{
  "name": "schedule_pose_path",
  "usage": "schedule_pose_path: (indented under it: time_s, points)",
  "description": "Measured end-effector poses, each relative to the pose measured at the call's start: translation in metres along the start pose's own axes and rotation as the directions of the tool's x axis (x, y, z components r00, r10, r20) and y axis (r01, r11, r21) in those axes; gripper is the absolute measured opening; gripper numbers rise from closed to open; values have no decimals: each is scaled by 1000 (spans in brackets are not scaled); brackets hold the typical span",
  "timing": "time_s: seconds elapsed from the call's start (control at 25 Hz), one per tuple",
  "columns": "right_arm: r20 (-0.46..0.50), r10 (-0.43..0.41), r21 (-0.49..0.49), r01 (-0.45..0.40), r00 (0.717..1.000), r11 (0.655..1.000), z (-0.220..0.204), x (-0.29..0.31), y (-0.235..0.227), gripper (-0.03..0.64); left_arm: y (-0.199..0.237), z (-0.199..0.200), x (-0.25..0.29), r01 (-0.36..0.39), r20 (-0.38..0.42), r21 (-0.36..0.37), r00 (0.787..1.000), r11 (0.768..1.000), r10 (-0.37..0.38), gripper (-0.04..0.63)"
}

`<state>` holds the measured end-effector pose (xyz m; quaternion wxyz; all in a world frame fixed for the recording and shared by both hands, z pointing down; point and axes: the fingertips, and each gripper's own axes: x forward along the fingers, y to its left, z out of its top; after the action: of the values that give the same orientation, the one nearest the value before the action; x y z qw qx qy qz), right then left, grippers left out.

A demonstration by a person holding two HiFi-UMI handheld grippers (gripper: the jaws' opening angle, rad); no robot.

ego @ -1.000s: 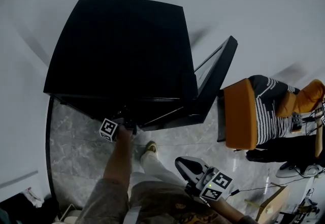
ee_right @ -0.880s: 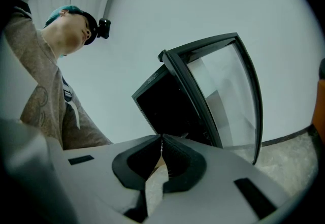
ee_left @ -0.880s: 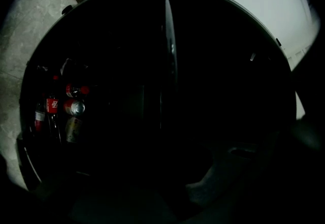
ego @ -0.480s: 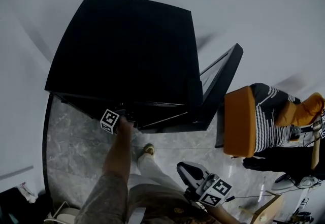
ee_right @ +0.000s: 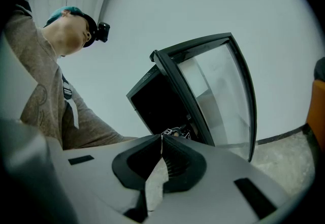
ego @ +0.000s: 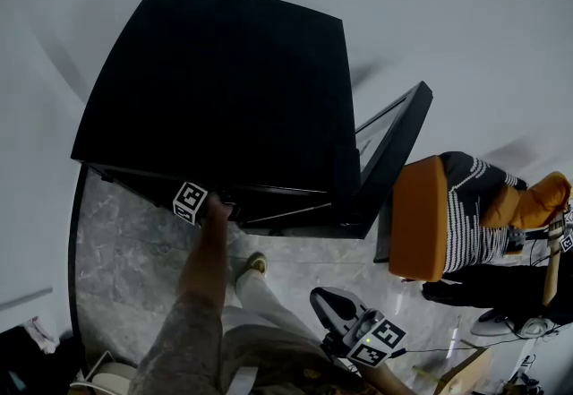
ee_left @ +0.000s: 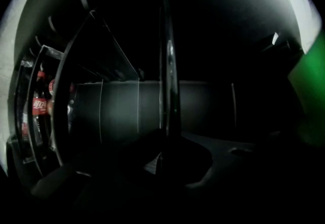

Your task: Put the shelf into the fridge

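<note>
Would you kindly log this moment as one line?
left gripper: shut on thin dark shelf, inside black fridge | right gripper: shut, empty | glass door: open

Office-like room — orange chair (ego: 416, 218), glass-door drinks fridge (ego: 215, 89).

left tool (ego: 226, 208) at fridge (ego: 224, 89), door (ego: 391, 150) open

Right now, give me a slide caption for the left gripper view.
Left gripper grips the shelf edge-on inside the dark fridge, red-labelled bottles at left.
</note>
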<state>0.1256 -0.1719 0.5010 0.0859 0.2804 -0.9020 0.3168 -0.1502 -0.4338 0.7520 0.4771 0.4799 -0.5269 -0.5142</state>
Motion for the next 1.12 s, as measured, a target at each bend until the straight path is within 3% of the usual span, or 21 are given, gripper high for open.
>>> schedule_pose_path:
  time_s: [0.32, 0.48, 0.84, 0.96, 1.12]
  points:
    - [5, -11, 5, 11, 1000, 1000, 1, -2, -5, 22, 0, 1, 2, 14, 5, 3, 1000, 1000, -14, 15]
    - [8, 9, 2, -9, 1000, 1000, 2, 2, 0, 22, -4, -3, -14, 21, -4, -10, 1000, 1000, -21, 50]
    - [25, 66, -13, -65, 998, 998, 8, 7, 26, 23, -6, -17, -96, -26, -58, -27, 998, 999, 24, 60]
    - [35, 80, -15, -79, 996, 997, 10, 6, 36, 21, -8, -20, -129, -62, -75, -27, 995, 998, 59, 6]
    - [60, 99, -3, -99, 993, 995, 9, 9, 51, 23, -27, -18, -161, -87, -143, 1, 986, 996, 86, 5]
